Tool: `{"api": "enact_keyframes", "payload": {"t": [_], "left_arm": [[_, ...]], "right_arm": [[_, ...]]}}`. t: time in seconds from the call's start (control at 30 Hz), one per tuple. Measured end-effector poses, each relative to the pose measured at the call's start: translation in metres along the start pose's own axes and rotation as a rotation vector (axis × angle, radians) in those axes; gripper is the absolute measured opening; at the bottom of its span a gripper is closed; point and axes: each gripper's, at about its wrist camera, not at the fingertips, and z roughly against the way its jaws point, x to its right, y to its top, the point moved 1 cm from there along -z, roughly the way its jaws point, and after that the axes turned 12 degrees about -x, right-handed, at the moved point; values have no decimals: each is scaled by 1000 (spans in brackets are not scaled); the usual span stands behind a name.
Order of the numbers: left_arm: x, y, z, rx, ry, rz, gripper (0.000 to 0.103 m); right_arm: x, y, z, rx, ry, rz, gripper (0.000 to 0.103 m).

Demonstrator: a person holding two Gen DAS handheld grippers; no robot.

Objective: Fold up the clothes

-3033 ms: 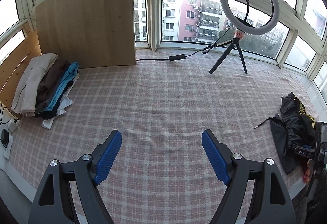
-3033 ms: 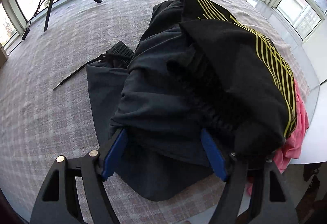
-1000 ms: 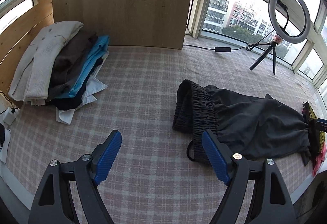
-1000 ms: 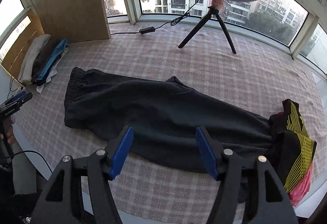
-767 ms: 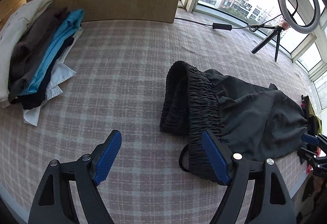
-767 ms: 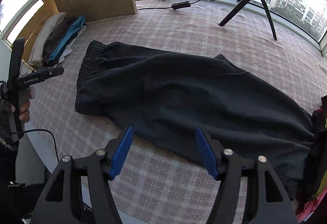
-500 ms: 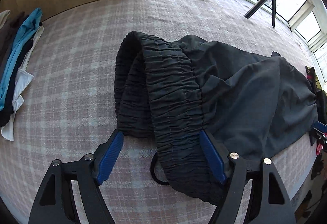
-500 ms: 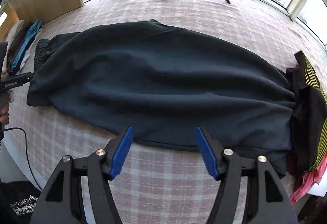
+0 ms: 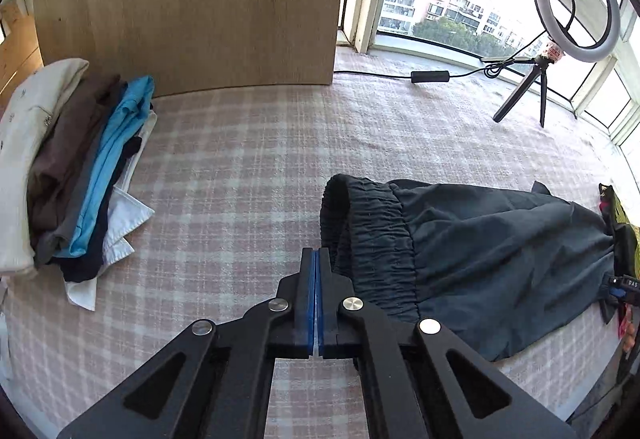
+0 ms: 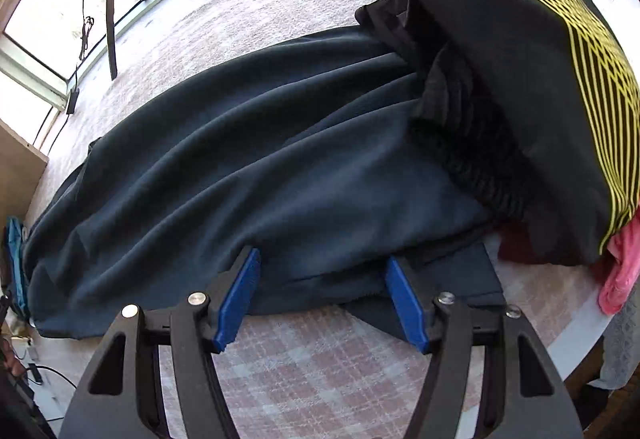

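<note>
Dark grey trousers (image 9: pixel 500 255) lie stretched across the plaid-covered table (image 9: pixel 240 167), elastic waistband (image 9: pixel 376 239) to the left. My left gripper (image 9: pixel 316 253) is shut, its blue pads flat together. Its tip rests against the waistband's left edge, and no cloth shows between the pads. In the right wrist view the trousers (image 10: pixel 248 167) fill the middle. My right gripper (image 10: pixel 322 299) is open low over their near edge by the leg end. The dark cloth's edge lies between its blue pads (image 10: pixel 240 291), which do not press on it.
A black garment with yellow stripes (image 10: pixel 540 79) lies over the trouser legs, with pink cloth (image 10: pixel 620 271) beside it near the table's edge. Folded clothes (image 9: pixel 80 167) are stacked at the left. A wooden board (image 9: pixel 192 7) and a ring light on a tripod (image 9: pixel 524 95) stand at the back.
My left gripper's jaws went from wide open around the waistband to fully shut, and it drew back a little. My right gripper sank and rolled toward the trousers' leg end.
</note>
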Motion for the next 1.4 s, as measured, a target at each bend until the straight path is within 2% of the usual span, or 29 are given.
{"api": "enact_keyframes", "payload": {"t": [0.1,0.2,0.23,0.27,0.3,0.33,0.4,0.47,0.53,0.57,0.63,0.67,0.7,0.73,0.77,0.87,0.93,1.0,1.07,1.1,1.13,1.17,1.23,1.4], "left_arm": [[-6,3,-6,-26,-16,-3,0],[4,-8,-20,-91,-56,-48,2],[9,-16,-23,-104,-56,-70,8],[14,-23,-26,-119,-53,-97,21],[20,-31,-30,-135,-53,-118,30],[26,-38,-34,-150,-54,-139,43],[34,-49,-42,-177,-68,-165,46],[42,-50,-53,-191,-67,-169,46],[49,-51,-63,-205,-68,-172,45],[52,-49,-66,-209,-80,-168,36],[57,-46,-73,-217,-106,-159,31],[57,-44,-72,-217,-132,-148,25],[57,-42,-68,-206,-153,-139,15],[56,-38,-61,-191,-169,-133,13],[53,-34,-53,-169,-182,-128,3],[37,-18,-18,-96,-253,-78,2],[27,-6,12,-25,-272,-65,3],[20,4,39,36,-259,-76,3],[14,9,57,80,-231,-88,3],[11,9,61,84,-226,-95,3],[8,9,64,88,-220,-100,3],[2,4,63,86,-206,-90,2],[-12,-6,61,81,-177,-71,2],[-72,-48,56,48,-164,78,3]], "right_arm": [[-13,5,-12,-12,-98,43,63],[-23,6,-13,14,-145,62,65],[-26,6,-11,29,-147,77,56],[-27,4,-7,49,-162,92,32],[-26,4,-4,61,-183,100,20],[-23,3,1,71,-167,98,8],[-13,2,12,97,-81,66,6],[-9,0,21,112,-56,65,5],[-11,-3,30,129,-60,81,4],[-13,-4,34,139,-60,85,4],[-16,-5,47,170,-43,79,4],[-18,-6,56,191,-27,76,4],[-19,-5,68,215,-11,76,4],[-21,-5,81,240,5,75,4],[-23,-5,93,264,21,75,4],[-32,0,137,342,82,80,4],[-44,2,164,413,159,118,0],[-76,5,198,478,185,187,0],[-120,8,221,497,38,268,1],[-137,10,224,474,-4,328,3],[-151,12,221,437,-36,381,15],[-163,12,211,403,-65,428,35],[-193,-6,174,353,-99,523,53],[-308,-82,66,171,-77,886,53]]}}
